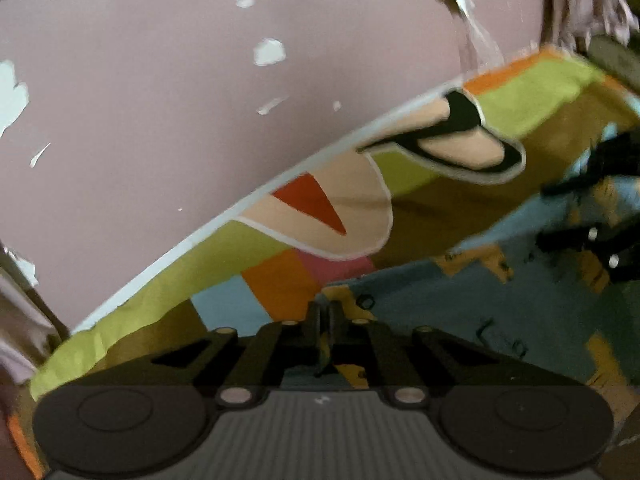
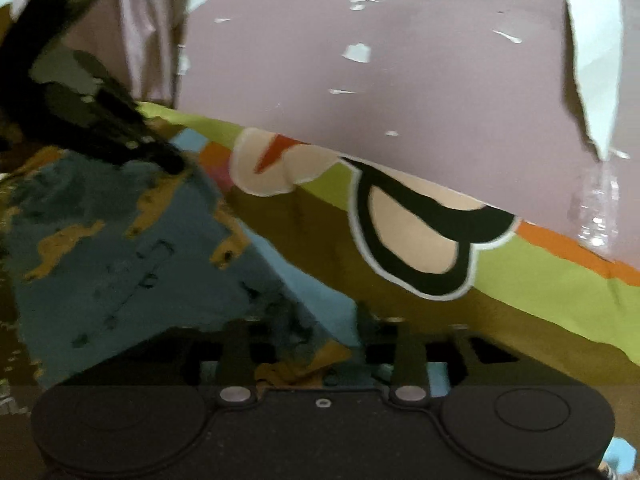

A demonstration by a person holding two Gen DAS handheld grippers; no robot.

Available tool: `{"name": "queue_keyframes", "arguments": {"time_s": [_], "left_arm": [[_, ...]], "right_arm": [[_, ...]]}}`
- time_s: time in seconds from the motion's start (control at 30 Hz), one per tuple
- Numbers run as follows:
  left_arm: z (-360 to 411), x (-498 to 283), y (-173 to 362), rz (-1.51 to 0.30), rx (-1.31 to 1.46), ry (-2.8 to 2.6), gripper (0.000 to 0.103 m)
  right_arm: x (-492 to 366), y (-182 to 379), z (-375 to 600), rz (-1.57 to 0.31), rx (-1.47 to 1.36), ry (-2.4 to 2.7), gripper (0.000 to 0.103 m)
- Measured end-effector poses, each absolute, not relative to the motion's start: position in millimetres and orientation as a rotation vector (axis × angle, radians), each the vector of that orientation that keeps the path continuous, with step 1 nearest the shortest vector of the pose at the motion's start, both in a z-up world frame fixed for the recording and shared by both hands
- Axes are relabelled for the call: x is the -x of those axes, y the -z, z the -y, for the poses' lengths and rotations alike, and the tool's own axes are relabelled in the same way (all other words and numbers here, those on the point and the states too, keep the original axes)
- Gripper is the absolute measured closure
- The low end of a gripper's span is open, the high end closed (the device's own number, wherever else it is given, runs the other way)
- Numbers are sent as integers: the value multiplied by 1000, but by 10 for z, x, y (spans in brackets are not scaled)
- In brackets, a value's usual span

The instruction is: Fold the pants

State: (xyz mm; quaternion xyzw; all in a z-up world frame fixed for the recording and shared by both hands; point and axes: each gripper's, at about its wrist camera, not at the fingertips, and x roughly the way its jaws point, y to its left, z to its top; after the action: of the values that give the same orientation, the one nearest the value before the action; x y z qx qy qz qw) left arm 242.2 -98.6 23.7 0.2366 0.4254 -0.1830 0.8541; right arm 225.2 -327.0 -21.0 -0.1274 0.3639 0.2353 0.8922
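The blue-and-yellow pants (image 1: 460,304) lie on my bright cartoon bedsheet (image 1: 160,292), a peeling pink wall (image 1: 160,120) at twelve o'clock. My left gripper (image 1: 329,320) pinches their edge; my right gripper (image 2: 320,344) straddles cloth, grip unclear.

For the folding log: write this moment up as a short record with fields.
surface: bed sheet with bright colour blocks and cartoon shapes
garment: pants, blue-grey with mustard patches, lying on the sheet
backdrop: pink wall with paint chipped off
left tongs: shut, a fold of the pants pinched between the fingers
right tongs: jaws part open, pants fabric between them; a grip cannot be confirmed
fold: not yet visible, pants lie rumpled
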Motion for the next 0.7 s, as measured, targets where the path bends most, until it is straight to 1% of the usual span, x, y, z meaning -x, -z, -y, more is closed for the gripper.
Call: {"name": "queue_keyframes", "arguments": {"time_s": [0.03,0.07,0.1,0.13,0.17,0.2,0.27,0.37,0.47,0.53,0.6,0.63,0.7], "left_arm": [[1027,-2409,-185,-891,-526,376,97],[1050,-2412,-159,-887,-532,368,93],[1046,-2415,-166,-892,-511,363,91],[1027,-2417,-189,-895,-478,362,83],[1002,-2406,-225,-888,-453,357,62],[983,-2380,-268,-866,-437,352,44],[975,-2264,-366,-780,-426,336,36],[1103,-2059,-446,-705,-443,421,30],[1433,-1854,-458,-649,-474,568,30],[1737,-1738,-439,-625,-499,678,30],[2015,-1628,-418,-607,-498,771,32],[2162,-1572,-390,-607,-494,816,33],[2415,-1491,-309,-619,-485,897,34]], "right_arm": [[-2243,226,3289,-747,257,-477,49],[-2219,207,3325,-738,238,-464,45],[-2169,160,3387,-723,209,-431,35],[-2099,102,3456,-700,186,-400,29],[-2007,52,3535,-671,169,-377,16],[-1905,10,3615,-644,162,-356,8],[-1675,-59,3813,-613,168,-318,8],[-1362,-107,4182,-614,131,-186,8],[-1089,-111,4626,-623,-22,-39,8],[-951,-53,4925,-655,-130,44,12],[-862,41,5157,-681,-213,91,25],[-822,97,5248,-697,-248,101,28],[-807,184,5383,-721,-297,87,37]]}}
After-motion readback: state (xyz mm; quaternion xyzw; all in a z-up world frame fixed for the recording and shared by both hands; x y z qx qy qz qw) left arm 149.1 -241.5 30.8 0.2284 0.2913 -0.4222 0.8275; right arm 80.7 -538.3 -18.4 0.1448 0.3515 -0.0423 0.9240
